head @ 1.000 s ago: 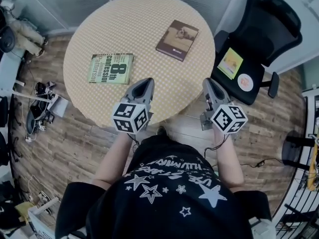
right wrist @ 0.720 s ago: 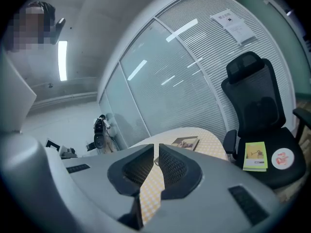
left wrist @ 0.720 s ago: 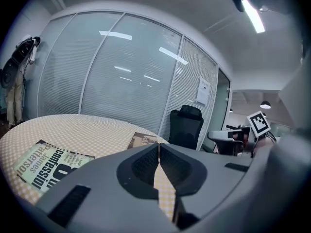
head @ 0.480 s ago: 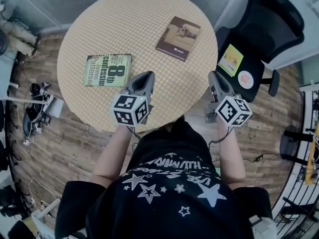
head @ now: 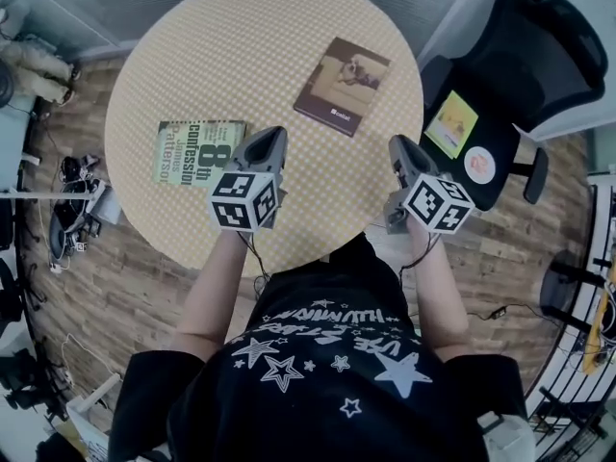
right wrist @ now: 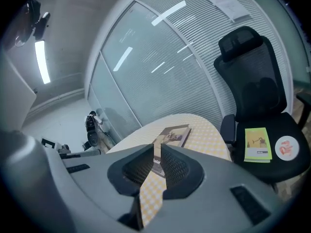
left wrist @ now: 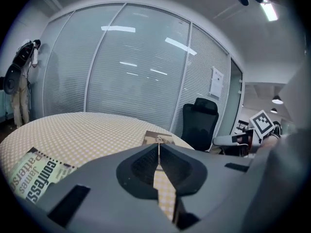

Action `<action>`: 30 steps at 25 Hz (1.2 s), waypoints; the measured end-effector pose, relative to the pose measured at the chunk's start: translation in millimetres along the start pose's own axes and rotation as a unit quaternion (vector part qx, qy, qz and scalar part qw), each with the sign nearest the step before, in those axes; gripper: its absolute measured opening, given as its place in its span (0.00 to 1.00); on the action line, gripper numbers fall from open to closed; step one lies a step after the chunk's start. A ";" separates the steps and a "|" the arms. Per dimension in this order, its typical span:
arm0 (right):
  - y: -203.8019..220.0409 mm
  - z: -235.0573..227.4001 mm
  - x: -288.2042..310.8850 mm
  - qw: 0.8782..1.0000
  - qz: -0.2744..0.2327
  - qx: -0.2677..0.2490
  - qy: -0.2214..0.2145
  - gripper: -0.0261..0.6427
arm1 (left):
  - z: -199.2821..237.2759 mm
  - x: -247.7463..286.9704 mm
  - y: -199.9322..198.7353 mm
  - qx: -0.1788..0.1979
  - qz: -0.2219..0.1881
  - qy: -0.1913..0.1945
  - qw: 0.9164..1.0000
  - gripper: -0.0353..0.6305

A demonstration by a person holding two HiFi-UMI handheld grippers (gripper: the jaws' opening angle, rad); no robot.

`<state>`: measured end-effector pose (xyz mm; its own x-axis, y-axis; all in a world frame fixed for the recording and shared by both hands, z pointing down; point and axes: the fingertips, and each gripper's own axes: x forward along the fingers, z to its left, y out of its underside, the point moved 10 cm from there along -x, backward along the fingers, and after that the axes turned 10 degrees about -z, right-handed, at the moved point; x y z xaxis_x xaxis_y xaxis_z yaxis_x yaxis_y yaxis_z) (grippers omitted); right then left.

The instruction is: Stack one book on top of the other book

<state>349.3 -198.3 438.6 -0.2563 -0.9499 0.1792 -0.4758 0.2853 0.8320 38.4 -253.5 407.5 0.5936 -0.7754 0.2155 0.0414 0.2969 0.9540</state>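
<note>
A green paperback [head: 197,151] lies flat at the left of the round checked table [head: 260,27], and a brown book [head: 343,86] lies at the right rear. My left gripper [head: 272,135] hovers over the table's near part, just right of the green book, its jaws shut and empty. Over the table's right edge my right gripper [head: 397,144] is also shut and holds nothing. The left gripper view has the green book [left wrist: 36,174] at lower left and the brown book [left wrist: 158,138] beyond the left gripper [left wrist: 159,144]. In the right gripper view the brown book [right wrist: 172,135] lies straight ahead of the right gripper [right wrist: 156,149].
A black office chair [head: 525,75] stands right of the table with a green booklet [head: 450,123] and a round sticker on its seat. Cables and gear [head: 77,200] lie on the wooden floor at the left. Glass walls with blinds [left wrist: 121,72] stand behind the table.
Both grippers have moved forward from the table's near edge to over its top, the left closing on the green book's right side. The books lie as before.
</note>
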 end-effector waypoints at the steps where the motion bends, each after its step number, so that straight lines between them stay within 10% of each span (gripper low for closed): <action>1: 0.9 -4.0 7.5 1.000 0.006 0.003 0.000 0.10 | 3.8 9.6 -3.2 0.000 0.000 -0.002 1.000 0.07; 9: 6.2 -29.7 62.5 0.999 0.042 0.022 0.002 0.11 | 31.9 86.9 -0.3 0.017 0.041 0.011 0.999 0.08; 12: 10.3 -39.0 78.0 0.998 0.053 0.036 0.006 0.11 | 38.2 112.8 7.7 0.024 0.071 0.019 0.997 0.30; 18: 21.7 -52.5 109.8 0.994 0.077 0.081 0.015 0.24 | 52.0 155.3 19.3 0.009 0.105 0.032 0.994 0.40; 30: 43.2 -57.0 154.8 0.977 0.169 0.128 0.012 0.36 | 72.0 208.6 41.3 0.001 0.176 0.067 0.982 0.42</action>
<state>337.0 -340.4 532.2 -0.4179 -0.7972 0.4357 -0.5630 0.6037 0.5644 106.1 -443.1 506.9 0.6719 -0.5443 0.5023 -0.1860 0.5325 0.8258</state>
